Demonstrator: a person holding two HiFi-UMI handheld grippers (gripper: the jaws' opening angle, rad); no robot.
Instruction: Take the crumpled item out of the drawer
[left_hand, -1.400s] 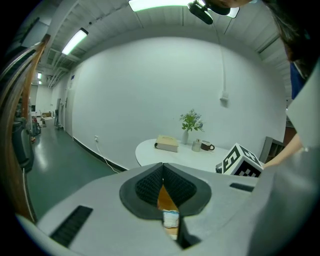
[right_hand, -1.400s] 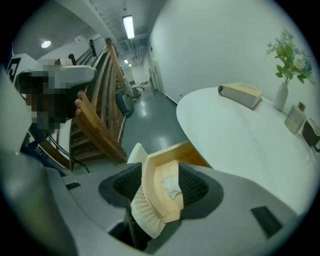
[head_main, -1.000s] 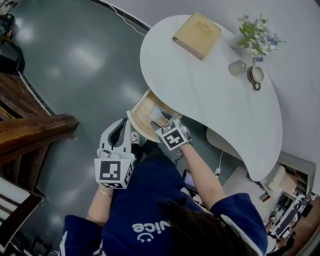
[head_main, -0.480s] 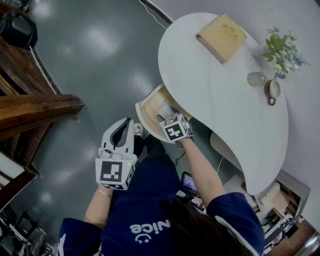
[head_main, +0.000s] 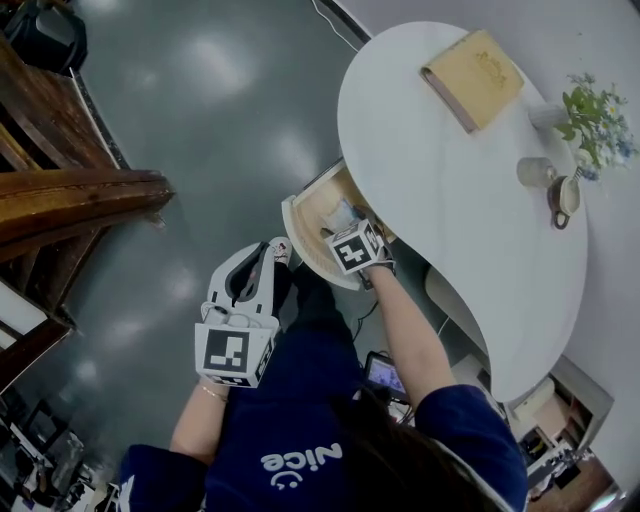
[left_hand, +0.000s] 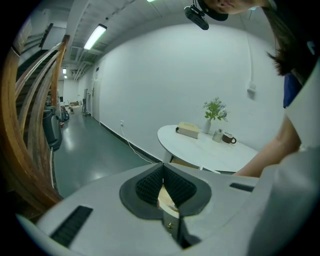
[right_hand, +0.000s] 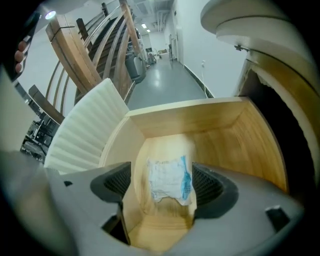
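The wooden drawer (head_main: 308, 222) stands pulled out from under the white oval table (head_main: 460, 190). A crumpled white item with blue print (right_hand: 169, 178) lies on the drawer floor (right_hand: 220, 125); in the head view the crumpled item (head_main: 343, 213) shows just past the marker cube. My right gripper (right_hand: 165, 184) reaches down into the drawer with the item between its jaws, which are opening; the left pad stands clear of it. My left gripper (head_main: 262, 265) hangs shut and empty above the floor, left of the drawer; in its own view the left gripper (left_hand: 162, 174) points toward the table (left_hand: 210, 147).
On the table lie a tan book (head_main: 472, 66), a vase of flowers (head_main: 590, 105), a small cup (head_main: 532, 171) and a mug (head_main: 562, 197). A dark wooden stair rail (head_main: 70, 190) stands at the left. The drawer's white ribbed front (right_hand: 82, 127) curves beside my right gripper.
The head camera has swung, so table and drawer sit further right in the picture. My right gripper stays in the drawer over the item; the left gripper has barely moved.
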